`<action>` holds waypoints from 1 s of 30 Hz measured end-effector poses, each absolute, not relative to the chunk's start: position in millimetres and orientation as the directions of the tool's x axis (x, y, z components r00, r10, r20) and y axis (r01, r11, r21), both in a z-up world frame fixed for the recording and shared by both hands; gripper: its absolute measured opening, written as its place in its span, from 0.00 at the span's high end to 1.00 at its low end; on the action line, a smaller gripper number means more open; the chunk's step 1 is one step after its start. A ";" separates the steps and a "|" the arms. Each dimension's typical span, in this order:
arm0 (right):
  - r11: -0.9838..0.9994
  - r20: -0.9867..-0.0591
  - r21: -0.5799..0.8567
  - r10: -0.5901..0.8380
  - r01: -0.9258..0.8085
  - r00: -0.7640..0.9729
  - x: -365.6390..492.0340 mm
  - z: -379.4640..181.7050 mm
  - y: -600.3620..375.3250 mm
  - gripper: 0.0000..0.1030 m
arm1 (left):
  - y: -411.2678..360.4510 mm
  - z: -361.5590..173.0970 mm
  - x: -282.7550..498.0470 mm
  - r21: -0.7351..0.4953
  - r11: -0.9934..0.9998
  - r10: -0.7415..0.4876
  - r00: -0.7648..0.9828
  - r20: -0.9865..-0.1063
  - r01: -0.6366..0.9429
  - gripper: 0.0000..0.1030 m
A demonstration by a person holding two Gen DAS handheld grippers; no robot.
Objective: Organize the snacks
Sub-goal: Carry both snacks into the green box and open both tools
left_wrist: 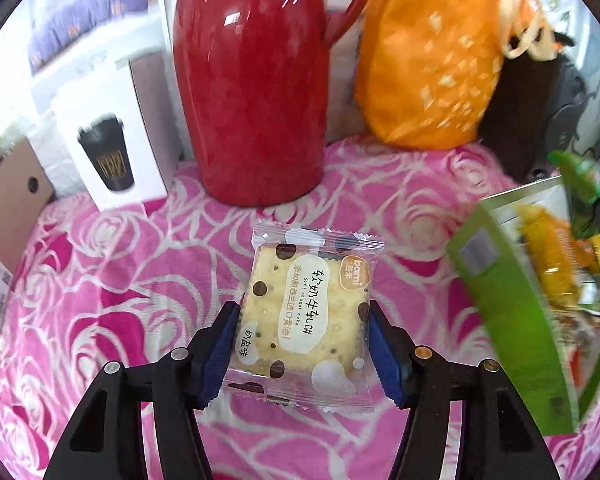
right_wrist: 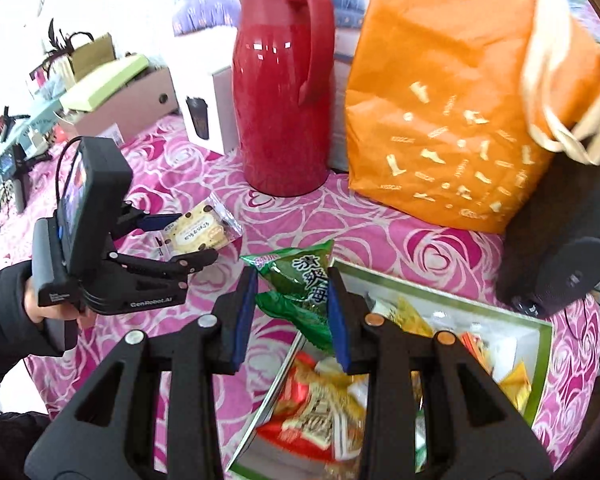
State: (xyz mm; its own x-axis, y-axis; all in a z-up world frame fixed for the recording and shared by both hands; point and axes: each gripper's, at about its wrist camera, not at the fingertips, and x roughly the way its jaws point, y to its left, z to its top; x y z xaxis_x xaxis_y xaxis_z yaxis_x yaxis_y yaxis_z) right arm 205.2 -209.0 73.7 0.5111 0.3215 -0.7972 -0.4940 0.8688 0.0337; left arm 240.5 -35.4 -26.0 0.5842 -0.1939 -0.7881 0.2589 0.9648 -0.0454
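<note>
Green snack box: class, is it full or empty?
Partly filled: snack packets lie inside the green box, with white bottom showing.

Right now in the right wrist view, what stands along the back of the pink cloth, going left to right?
White cup box → red thermos jug → orange bag → black speaker.

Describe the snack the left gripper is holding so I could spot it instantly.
Find the tall red jug standing on the pink rose-patterned cloth. In front of it, the left gripper clamps a square cracker packet. Unlike the green packet, its wrapper is clear with brown dots.
</note>
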 end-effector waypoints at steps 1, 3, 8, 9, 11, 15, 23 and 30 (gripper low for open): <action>0.872 -0.786 0.038 0.328 -0.488 0.524 197.2 78.1 -213.7 0.65 | -37.8 -18.5 234.4 -0.045 0.964 -0.199 0.596 -0.778 0.264 0.39; 0.875 -0.767 0.045 0.339 -0.482 0.544 185.3 84.8 -221.1 0.65 | -43.9 0.8 218.1 -0.052 0.958 -0.225 0.624 -0.749 0.283 0.39; 0.890 -0.721 0.043 0.343 -0.455 0.603 149.0 99.6 -244.2 0.65 | -70.3 37.5 185.0 -0.052 0.939 -0.279 0.667 -0.691 0.339 0.39; 0.893 -0.713 0.043 0.341 -0.447 0.612 143.0 102.2 -249.3 0.65 | -77.4 43.2 179.6 -0.051 0.934 -0.292 0.671 -0.682 0.354 0.39; 0.905 -0.695 0.046 0.334 -0.424 0.637 130.6 107.2 -262.9 0.65 | -91.7 51.3 170.9 -0.046 0.924 -0.310 0.676 -0.668 0.378 0.39; 0.933 -0.656 0.049 0.300 -0.357 0.692 108.9 116.2 -293.0 0.65 | -119.8 62.4 153.3 -0.059 0.900 -0.364 0.670 -0.647 0.433 0.39; 0.973 -0.640 0.110 0.226 -0.204 0.734 89.1 101.6 -347.9 0.64 | -164.4 58.4 142.3 -0.084 0.864 -0.424 0.627 -0.654 0.496 0.39; 0.980 -0.687 0.090 0.191 -0.179 0.701 97.1 53.7 -345.2 0.64 | -185.6 38.7 143.9 -0.120 0.852 -0.451 0.599 -0.661 0.509 0.37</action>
